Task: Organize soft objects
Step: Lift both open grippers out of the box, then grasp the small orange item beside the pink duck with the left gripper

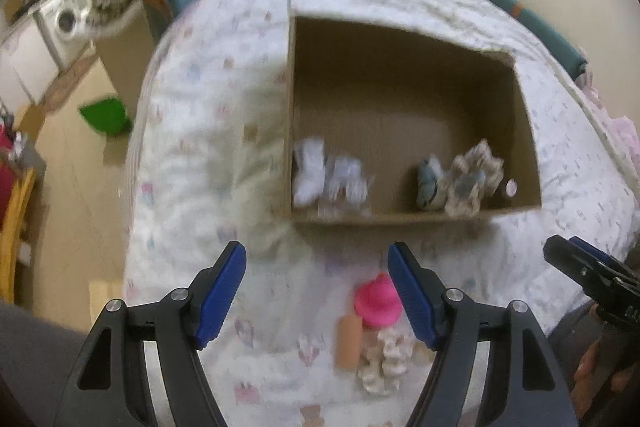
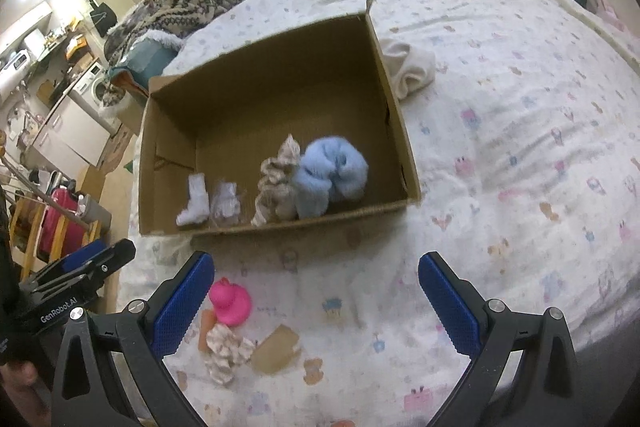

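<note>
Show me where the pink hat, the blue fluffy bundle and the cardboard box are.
pink hat (image 2: 231, 301), right wrist view, on its crown.
blue fluffy bundle (image 2: 330, 177), right wrist view, on its middle.
cardboard box (image 2: 256, 79), right wrist view, on its far inner wall.

quick count of the bed stuff

1 cardboard box (image 2: 392, 75) holding 4 soft items, 1 pink toy duck (image 2: 231, 303), 2 grippers.

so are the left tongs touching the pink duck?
Apart. In the right wrist view the left tongs sit well left of the pink duck, with bedsheet between.
</note>
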Demonstrator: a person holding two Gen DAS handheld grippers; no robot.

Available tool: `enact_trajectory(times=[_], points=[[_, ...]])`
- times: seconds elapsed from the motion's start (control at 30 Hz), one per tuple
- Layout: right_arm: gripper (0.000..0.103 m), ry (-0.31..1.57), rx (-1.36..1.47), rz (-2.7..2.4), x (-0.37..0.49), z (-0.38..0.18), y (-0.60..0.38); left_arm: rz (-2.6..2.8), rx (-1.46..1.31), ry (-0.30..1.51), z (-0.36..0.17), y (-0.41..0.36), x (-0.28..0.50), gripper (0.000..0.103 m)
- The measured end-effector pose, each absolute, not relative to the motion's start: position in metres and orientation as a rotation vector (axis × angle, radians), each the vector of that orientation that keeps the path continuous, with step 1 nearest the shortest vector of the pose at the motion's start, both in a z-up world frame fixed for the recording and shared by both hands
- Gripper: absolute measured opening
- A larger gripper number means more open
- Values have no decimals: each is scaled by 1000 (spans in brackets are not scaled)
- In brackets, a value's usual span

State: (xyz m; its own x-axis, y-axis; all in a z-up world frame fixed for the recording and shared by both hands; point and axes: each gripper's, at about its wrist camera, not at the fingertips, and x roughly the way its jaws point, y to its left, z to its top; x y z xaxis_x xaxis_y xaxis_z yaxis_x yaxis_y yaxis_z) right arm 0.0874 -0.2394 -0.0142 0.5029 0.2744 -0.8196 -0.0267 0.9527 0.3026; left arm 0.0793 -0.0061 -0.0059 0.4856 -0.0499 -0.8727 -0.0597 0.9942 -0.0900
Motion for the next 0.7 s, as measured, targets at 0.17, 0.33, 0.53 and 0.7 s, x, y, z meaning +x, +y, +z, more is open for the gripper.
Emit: enact_trajectory(times=[0.17, 0.33, 0.53, 0.7], points=[[103, 1090, 335, 189, 83, -28, -243, -7, -168, 1182, -30, -1, 76, 71], [103, 1138, 350, 168, 85, -41, -242, -30, -184, 1277, -53, -2, 73, 71], [103, 1172, 372, 155, 90, -51, -244, -58, -179, 1423, -88, -10, 75, 41], [103, 1184, 368, 163, 94, -54, -242, -98, -209, 1486, -104, -19, 76, 35]])
